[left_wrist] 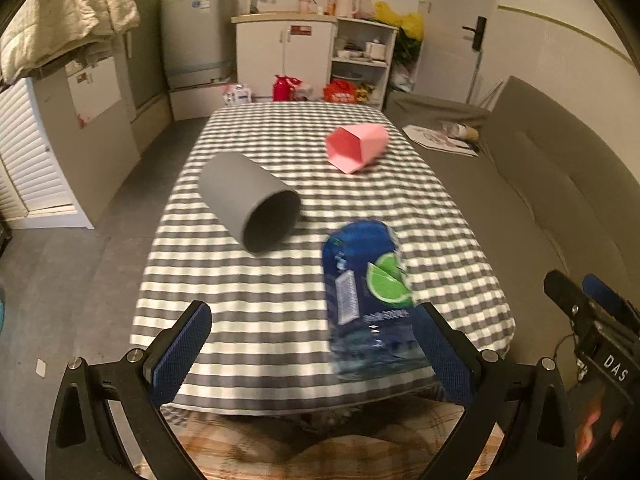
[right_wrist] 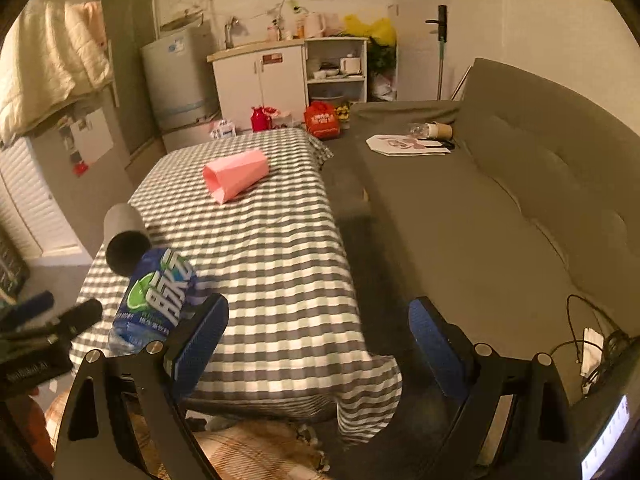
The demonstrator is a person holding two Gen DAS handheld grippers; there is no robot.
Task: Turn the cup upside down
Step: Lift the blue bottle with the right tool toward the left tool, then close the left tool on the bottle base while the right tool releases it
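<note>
A grey cup lies on its side on the checked tablecloth, its mouth facing me; it also shows in the right wrist view as the grey cup. Farther back a pink faceted cup lies on its side too, seen again as the pink cup. My left gripper hovers open over the table's near edge, well short of the grey cup. My right gripper is open over the table's right edge, holding nothing. The right gripper also appears at the far right of the left wrist view.
A blue plastic bottle with a lime label lies near the front edge, by my left gripper's right finger; bottle. A grey sofa runs along the table's right side. Cabinets and a fridge stand behind.
</note>
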